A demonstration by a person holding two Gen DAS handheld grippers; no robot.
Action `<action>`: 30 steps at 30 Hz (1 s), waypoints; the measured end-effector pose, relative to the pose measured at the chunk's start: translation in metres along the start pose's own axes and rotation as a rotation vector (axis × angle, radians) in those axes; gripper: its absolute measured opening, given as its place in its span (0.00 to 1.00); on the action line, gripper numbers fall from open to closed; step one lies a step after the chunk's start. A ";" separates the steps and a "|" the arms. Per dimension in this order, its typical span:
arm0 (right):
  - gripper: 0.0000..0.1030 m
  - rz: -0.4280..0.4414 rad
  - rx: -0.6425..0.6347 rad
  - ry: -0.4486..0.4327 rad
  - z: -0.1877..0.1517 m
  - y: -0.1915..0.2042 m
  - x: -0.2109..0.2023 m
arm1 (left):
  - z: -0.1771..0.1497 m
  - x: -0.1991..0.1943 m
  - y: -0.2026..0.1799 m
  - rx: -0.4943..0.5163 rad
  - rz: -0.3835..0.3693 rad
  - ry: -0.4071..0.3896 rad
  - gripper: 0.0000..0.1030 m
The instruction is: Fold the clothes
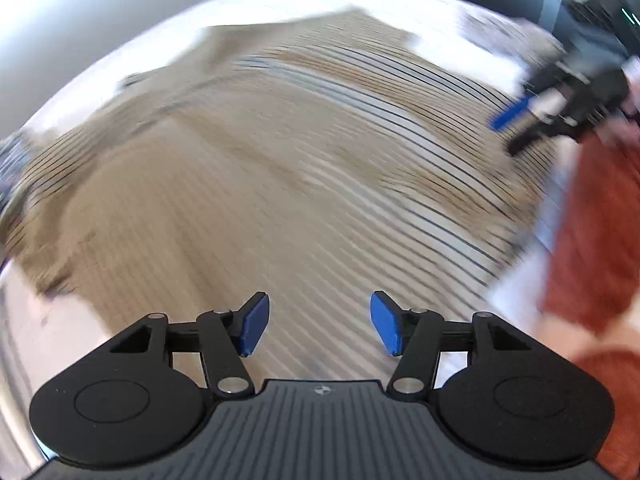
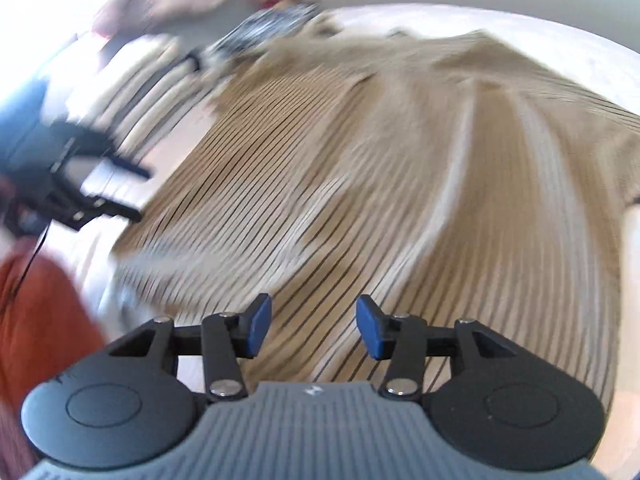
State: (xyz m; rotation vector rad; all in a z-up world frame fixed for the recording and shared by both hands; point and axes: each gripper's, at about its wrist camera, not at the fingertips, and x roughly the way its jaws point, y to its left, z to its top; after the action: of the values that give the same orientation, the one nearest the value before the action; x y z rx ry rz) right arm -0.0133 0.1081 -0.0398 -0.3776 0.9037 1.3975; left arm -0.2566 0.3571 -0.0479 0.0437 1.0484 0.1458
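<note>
A tan garment with thin dark stripes and pale bands lies spread over a white surface and fills both views. My left gripper hovers above it, open, with nothing between its blue pads. My right gripper is also open over the striped cloth, empty. The right gripper shows blurred at the upper right of the left wrist view. The left gripper shows blurred at the left of the right wrist view. Both frames are smeared by motion.
The white surface runs around the garment. Rust-orange cloth is at the right of the left wrist view and at the lower left of the right wrist view. A dark patterned item lies past the garment's far edge.
</note>
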 end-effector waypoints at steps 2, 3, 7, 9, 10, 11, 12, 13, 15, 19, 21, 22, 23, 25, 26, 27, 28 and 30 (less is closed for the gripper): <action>0.51 -0.051 0.048 -0.061 0.013 -0.006 0.003 | 0.001 0.004 0.032 -0.081 0.061 -0.017 0.53; 0.52 -0.076 0.070 -0.092 0.019 -0.009 0.005 | 0.002 0.005 0.048 -0.121 0.092 -0.025 0.53; 0.56 -0.198 0.119 -0.232 0.032 -0.016 0.019 | 0.004 0.012 0.112 -0.282 0.214 -0.058 0.54; 0.58 -0.246 0.143 -0.296 0.037 -0.022 0.027 | 0.006 0.016 0.145 -0.363 0.275 -0.074 0.55; 0.58 -0.264 0.154 -0.321 0.039 -0.026 0.031 | 0.006 0.018 0.161 -0.403 0.305 -0.083 0.57; 0.58 -0.277 0.151 -0.308 0.044 -0.028 0.039 | 0.007 0.019 0.177 -0.443 0.336 -0.091 0.57; 0.58 -0.290 0.148 -0.295 0.048 -0.031 0.046 | 0.007 0.021 0.193 -0.484 0.366 -0.099 0.59; 0.59 -0.303 0.145 -0.281 0.053 -0.034 0.053 | 0.008 0.023 0.209 -0.524 0.397 -0.107 0.59; 0.58 -0.329 0.139 -0.255 0.062 -0.039 0.068 | 0.012 0.033 0.238 -0.580 0.428 -0.107 0.59; 0.59 -0.379 0.129 -0.204 0.081 -0.050 0.097 | 0.018 0.053 0.282 -0.651 0.474 -0.121 0.61; 0.59 -0.377 0.151 -0.233 0.086 -0.055 0.106 | 0.021 0.065 0.302 -0.683 0.492 -0.129 0.64; 0.59 -0.379 0.146 -0.244 0.084 -0.056 0.109 | 0.023 0.073 0.311 -0.689 0.507 -0.130 0.64; 0.59 -0.381 0.140 -0.254 0.082 -0.057 0.112 | 0.024 0.080 0.321 -0.695 0.522 -0.132 0.64; 0.59 -0.394 0.120 -0.252 0.075 -0.057 0.118 | 0.027 0.095 0.339 -0.700 0.539 -0.141 0.64; 0.59 -0.390 0.115 -0.249 0.073 -0.057 0.119 | 0.028 0.101 0.347 -0.701 0.544 -0.148 0.64; 0.59 -0.387 0.110 -0.247 0.070 -0.057 0.120 | 0.029 0.105 0.354 -0.704 0.547 -0.155 0.64; 0.58 -0.383 0.108 -0.249 0.069 -0.057 0.119 | 0.029 0.111 0.361 -0.704 0.547 -0.160 0.64; 0.58 -0.379 0.103 -0.267 0.072 -0.056 0.119 | 0.027 0.118 0.372 -0.713 0.560 -0.162 0.64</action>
State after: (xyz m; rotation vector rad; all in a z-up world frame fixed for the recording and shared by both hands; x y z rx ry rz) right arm 0.0533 0.2295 -0.0974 -0.2599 0.6416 1.0189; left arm -0.2122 0.7431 -0.0970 -0.2952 0.7522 0.9993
